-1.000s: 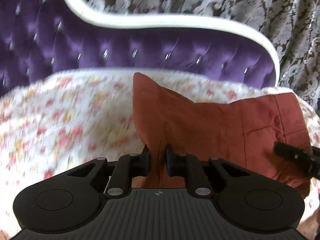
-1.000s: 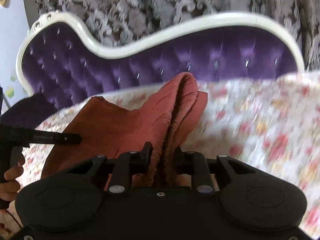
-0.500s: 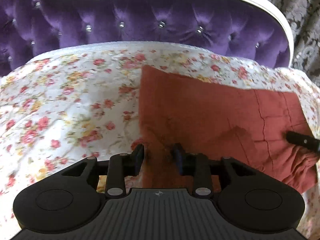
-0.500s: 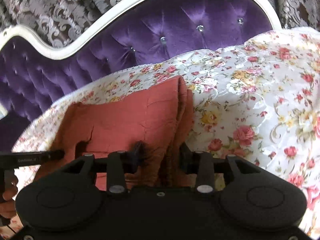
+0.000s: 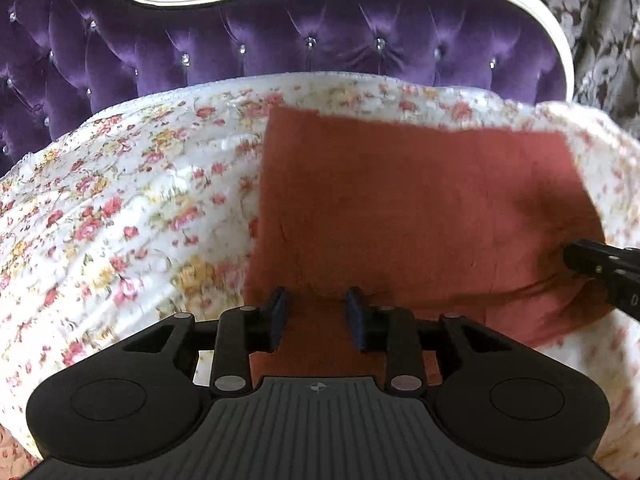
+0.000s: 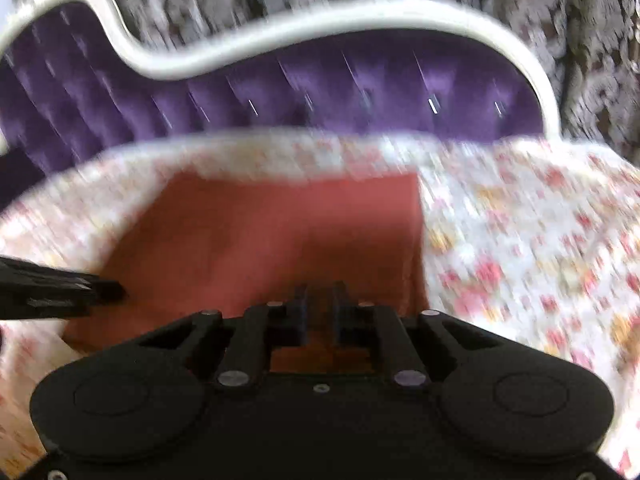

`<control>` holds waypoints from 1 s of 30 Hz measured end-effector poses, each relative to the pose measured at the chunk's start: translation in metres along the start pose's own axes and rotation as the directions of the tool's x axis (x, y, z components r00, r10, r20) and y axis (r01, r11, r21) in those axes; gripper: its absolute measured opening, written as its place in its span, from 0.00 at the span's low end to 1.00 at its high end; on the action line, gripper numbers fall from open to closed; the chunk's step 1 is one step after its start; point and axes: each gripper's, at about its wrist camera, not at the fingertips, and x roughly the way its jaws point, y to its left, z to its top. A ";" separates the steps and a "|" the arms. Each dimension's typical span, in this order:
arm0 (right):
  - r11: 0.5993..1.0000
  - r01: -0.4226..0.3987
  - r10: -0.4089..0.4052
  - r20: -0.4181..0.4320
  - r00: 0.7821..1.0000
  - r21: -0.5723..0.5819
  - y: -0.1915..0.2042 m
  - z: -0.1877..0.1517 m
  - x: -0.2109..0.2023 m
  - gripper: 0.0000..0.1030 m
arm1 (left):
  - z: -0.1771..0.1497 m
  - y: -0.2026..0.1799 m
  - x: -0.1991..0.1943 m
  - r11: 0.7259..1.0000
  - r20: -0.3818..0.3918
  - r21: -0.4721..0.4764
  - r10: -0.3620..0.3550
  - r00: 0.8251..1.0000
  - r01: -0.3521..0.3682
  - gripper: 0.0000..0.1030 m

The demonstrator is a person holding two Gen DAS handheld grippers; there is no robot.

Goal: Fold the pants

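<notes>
Now the pants (image 5: 420, 208) lay folded flat on the floral bedspread (image 5: 120, 200). Left gripper (image 5: 318, 314) sat at their near edge, fingers apart, gripping nothing. Right gripper (image 6: 320, 308) had just been closing, fingers together, cloth beneath them.

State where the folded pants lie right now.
In both wrist views the rust-red pants lie flat on the floral bedspread, below the purple headboard.
</notes>
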 end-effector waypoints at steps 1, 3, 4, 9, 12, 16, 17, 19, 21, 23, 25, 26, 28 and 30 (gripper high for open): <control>1.000 -0.010 0.010 0.009 1.000 0.023 -0.003 -0.003 0.000 0.08 | -0.003 -0.003 0.000 1.000 0.013 0.011 0.011 1.000 -0.011 0.32; 0.999 -0.013 0.013 0.001 1.000 0.052 -0.006 -0.001 0.000 0.07 | -0.003 -0.008 -0.001 0.999 0.018 0.031 0.041 0.999 -0.041 0.31; 0.998 -0.007 0.008 -0.004 1.000 0.055 -0.004 0.000 0.000 0.07 | -0.003 -0.010 0.000 0.998 0.016 0.032 0.049 0.999 -0.049 0.31; 0.999 0.041 -0.041 -0.017 0.999 0.034 0.007 0.006 -0.013 0.10 | -0.001 -0.005 -0.014 0.999 0.011 -0.015 0.037 0.999 -0.037 0.31; 0.997 0.067 -0.067 -0.022 0.998 0.028 0.012 -0.002 -0.033 0.21 | -0.007 -0.006 -0.028 0.999 0.015 -0.020 0.039 0.999 -0.038 0.31; 0.995 0.096 -0.094 -0.040 0.995 0.030 0.017 -0.010 -0.051 0.22 | -0.019 -0.007 -0.047 0.999 0.000 -0.036 0.041 0.999 -0.041 0.33; 0.995 0.099 -0.097 -0.041 0.994 0.032 0.019 -0.012 -0.056 0.22 | -0.022 -0.008 -0.052 0.998 -0.007 -0.037 0.042 0.999 -0.042 0.33; 0.993 0.113 -0.112 -0.041 0.993 0.027 0.023 -0.016 -0.067 0.23 | -0.031 -0.010 -0.060 0.998 -0.026 -0.036 0.046 0.999 -0.047 0.36; 0.992 0.125 -0.124 -0.036 0.992 0.021 0.027 -0.019 -0.076 0.24 | -0.040 -0.011 -0.068 0.998 -0.032 -0.037 0.050 0.998 -0.051 0.38; 0.992 0.126 -0.126 -0.025 0.992 0.021 0.030 -0.023 -0.087 0.27 | -0.049 -0.012 -0.077 0.998 -0.037 -0.043 0.050 0.998 -0.052 0.38; 0.992 0.121 -0.121 -0.010 0.993 0.022 0.033 -0.027 -0.098 0.32 | -0.058 -0.012 -0.086 0.998 -0.041 -0.056 0.034 0.999 -0.036 0.38; 0.993 0.119 -0.119 -0.004 0.993 0.023 0.034 -0.029 -0.103 0.33 | -0.061 -0.012 -0.089 0.998 -0.043 -0.060 0.028 0.999 -0.031 0.38; 0.993 0.112 -0.113 0.004 0.994 0.023 0.036 -0.033 -0.111 0.33 | -0.067 -0.012 -0.095 0.997 -0.047 -0.068 0.030 0.998 -0.033 0.38; 0.994 0.107 -0.108 0.010 0.994 0.023 0.038 -0.037 -0.116 0.33 | -0.072 -0.012 -0.100 0.996 -0.045 -0.078 0.033 0.998 -0.036 0.40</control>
